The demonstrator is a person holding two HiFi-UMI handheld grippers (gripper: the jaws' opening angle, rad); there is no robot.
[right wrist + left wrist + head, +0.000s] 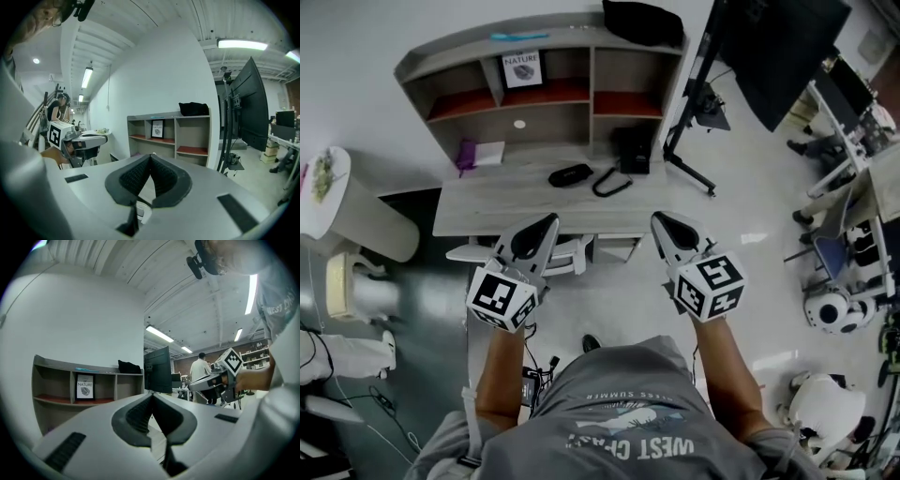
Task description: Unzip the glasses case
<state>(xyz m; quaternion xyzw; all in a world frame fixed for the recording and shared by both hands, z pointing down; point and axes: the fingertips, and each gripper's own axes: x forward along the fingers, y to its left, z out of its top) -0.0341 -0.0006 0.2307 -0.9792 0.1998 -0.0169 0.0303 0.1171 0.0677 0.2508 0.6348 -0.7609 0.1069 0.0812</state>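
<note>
Head view, case: the black oval zipped glasses case point(570, 175) lies on the grey wood-look surface point(478, 211), about mid-width and toward its back edge; the zip pull is too small to make out.
Head view, neighbour: a black looped strap point(611, 183) lies on the surface just beside the case.
Head view, grippers: the left gripper point(546, 225) and right gripper point(666, 225) are off the surface's near edge, well apart from the case.
Left gripper view, jaws: pressed together, nothing between them; the case is not in sight.
Right gripper view, jaws: likewise together and empty.
Risk, slip: the case sits loose on the surface, so tugging the zip without pinning it would likely drag it.
Risk, snag: jaws reaching in could catch the strap instead.
</note>
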